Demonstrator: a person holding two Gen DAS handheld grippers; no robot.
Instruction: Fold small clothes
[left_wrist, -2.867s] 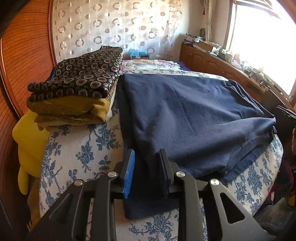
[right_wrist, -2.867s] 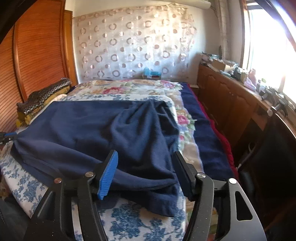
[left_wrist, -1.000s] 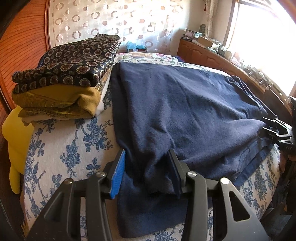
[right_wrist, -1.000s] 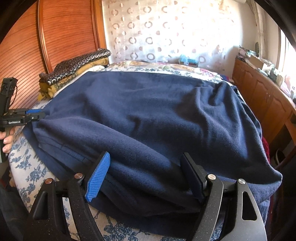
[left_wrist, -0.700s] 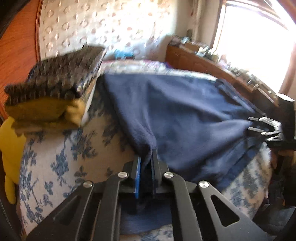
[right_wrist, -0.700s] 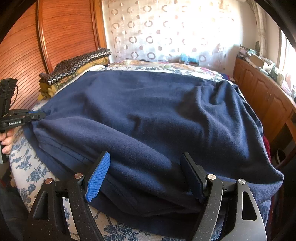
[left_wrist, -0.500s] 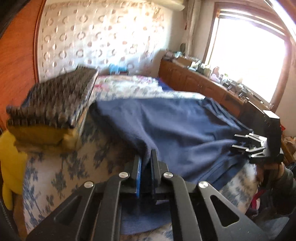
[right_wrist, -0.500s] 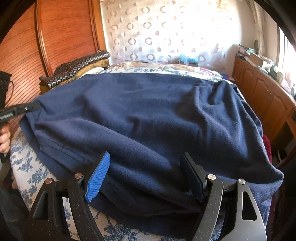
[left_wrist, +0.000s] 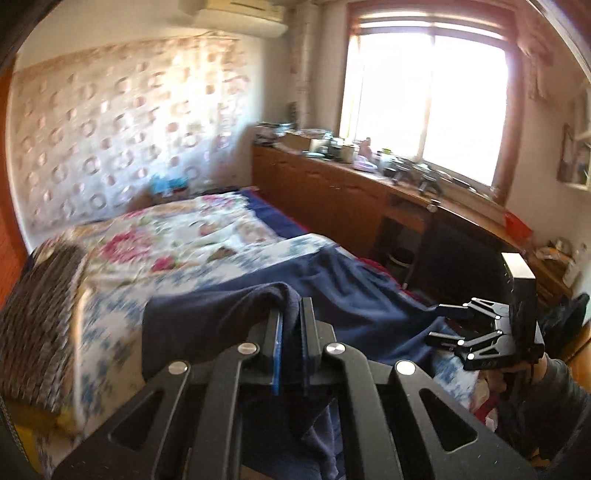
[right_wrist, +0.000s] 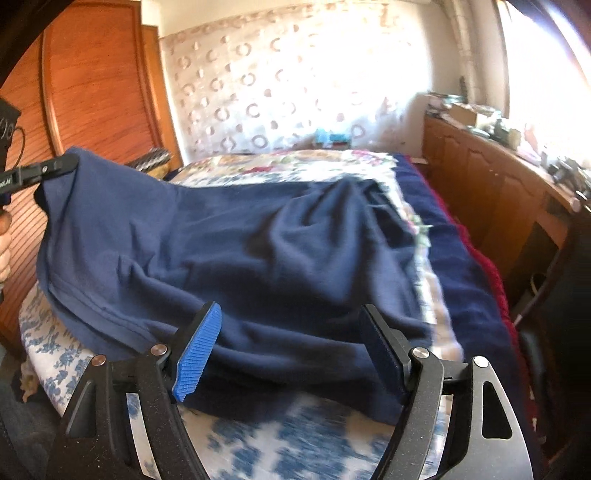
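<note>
A navy blue garment (right_wrist: 258, 254) lies across the floral bed sheet (right_wrist: 295, 439). My left gripper (left_wrist: 290, 317) is shut on the garment's left edge (left_wrist: 258, 299) and holds it lifted above the bed; it also shows in the right wrist view (right_wrist: 59, 164) with the cloth hanging from it. My right gripper (right_wrist: 291, 339) is open, its fingers straddling the garment's near right edge without pinching it. In the left wrist view the right gripper (left_wrist: 450, 325) shows open beside the cloth.
A stack of folded clothes (left_wrist: 40, 325) with a dark patterned piece on top sits at the bed's left. A wooden headboard (right_wrist: 99, 85) stands on the left. A wooden cabinet (left_wrist: 332, 195) with clutter runs along the right, under the window (left_wrist: 428, 92).
My left gripper closed on the garment's left edge and lifted it up and toward the right. The cloth has bunched and slid on the bed. My right gripper stayed open at the near edge.
</note>
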